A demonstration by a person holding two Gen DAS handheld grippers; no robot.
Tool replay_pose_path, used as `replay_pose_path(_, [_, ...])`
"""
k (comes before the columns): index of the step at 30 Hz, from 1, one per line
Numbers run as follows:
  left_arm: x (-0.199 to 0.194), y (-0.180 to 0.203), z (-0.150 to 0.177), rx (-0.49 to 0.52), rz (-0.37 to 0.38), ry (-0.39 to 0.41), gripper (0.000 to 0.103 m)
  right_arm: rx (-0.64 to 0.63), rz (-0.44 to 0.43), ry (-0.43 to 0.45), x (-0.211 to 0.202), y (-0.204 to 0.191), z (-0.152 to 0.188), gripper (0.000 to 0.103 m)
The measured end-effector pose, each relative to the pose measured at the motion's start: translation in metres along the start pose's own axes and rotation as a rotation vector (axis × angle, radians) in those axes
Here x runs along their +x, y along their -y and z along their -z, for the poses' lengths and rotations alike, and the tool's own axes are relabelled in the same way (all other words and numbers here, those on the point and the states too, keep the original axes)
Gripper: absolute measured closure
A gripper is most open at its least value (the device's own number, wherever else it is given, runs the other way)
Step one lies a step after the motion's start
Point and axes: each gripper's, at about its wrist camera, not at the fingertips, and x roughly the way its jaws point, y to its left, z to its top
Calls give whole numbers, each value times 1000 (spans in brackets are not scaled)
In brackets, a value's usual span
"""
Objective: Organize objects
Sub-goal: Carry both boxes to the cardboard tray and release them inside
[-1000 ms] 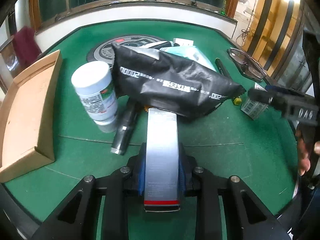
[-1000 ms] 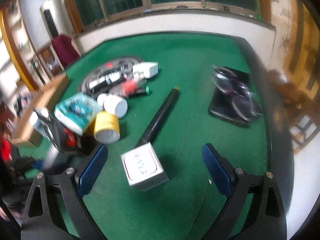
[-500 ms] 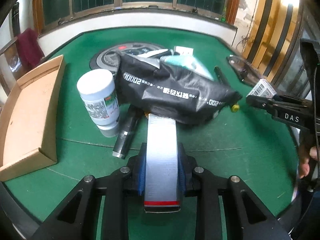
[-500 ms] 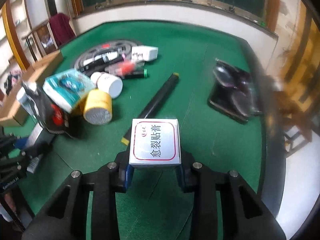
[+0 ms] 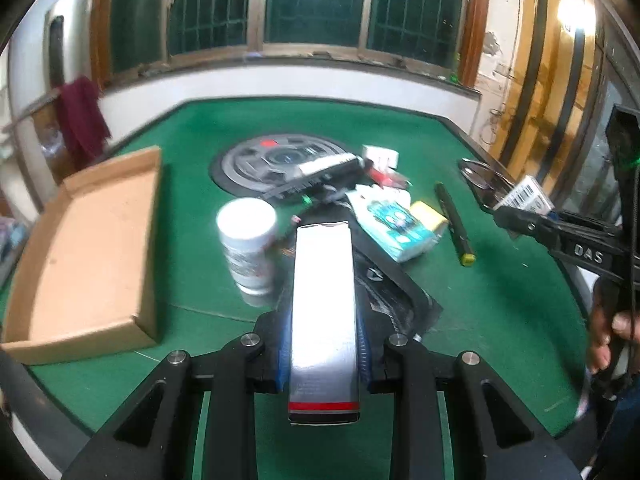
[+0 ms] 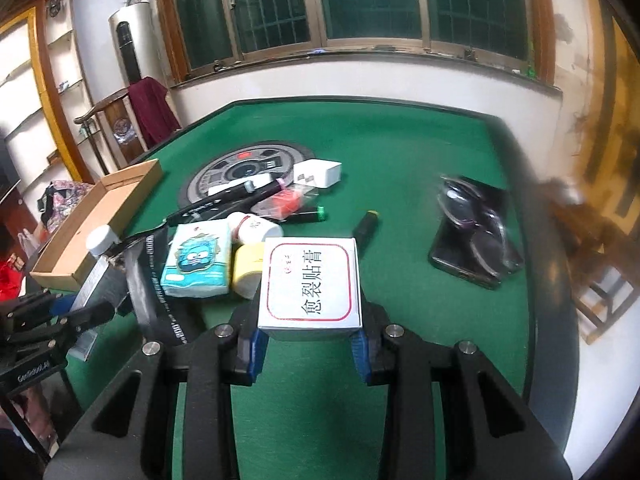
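The objects to be organized sit mostly in a heap at the middle of a green table [image 6: 420,152], and two of them are off it, held in the grippers. The left gripper [image 5: 323,344] pinches a long silver box [image 5: 323,312] with a red stripe at its near end; the box lies lengthwise between the blue pads [image 5: 365,348] and points toward the heap. The right gripper [image 6: 308,344] clamps a white square box [image 6: 310,284] with a red-outlined label, held above the felt.

Just beyond the silver box stands a white bottle [image 5: 247,248], with a black bag [image 5: 400,292] beside and under it. A pale blue tissue pack [image 6: 198,260] leans on a yellow roll [image 6: 247,268] near a small white jar [image 6: 256,229]. A black marker [image 5: 454,222] with a yellow tip lies to the right of them. Farther back, pens and a white charger [image 6: 318,173] lie on or at the edge of a round grey disc [image 6: 224,172]. An open cardboard tray [image 5: 92,240] rests along the left side of the table, and glasses [image 6: 476,216] lie on a dark phone [image 6: 460,256] at the right.
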Motion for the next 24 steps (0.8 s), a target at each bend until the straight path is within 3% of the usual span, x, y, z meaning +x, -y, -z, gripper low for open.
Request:
replay_pose_path(14, [-14,-12,-7,22,-130,104,80,-108,-111,37,-6,-48,5,71])
replay_pose_path(24, [-28,-47,1,-38,-187,141,80,-156,-167,12,3,-98,-6,71])
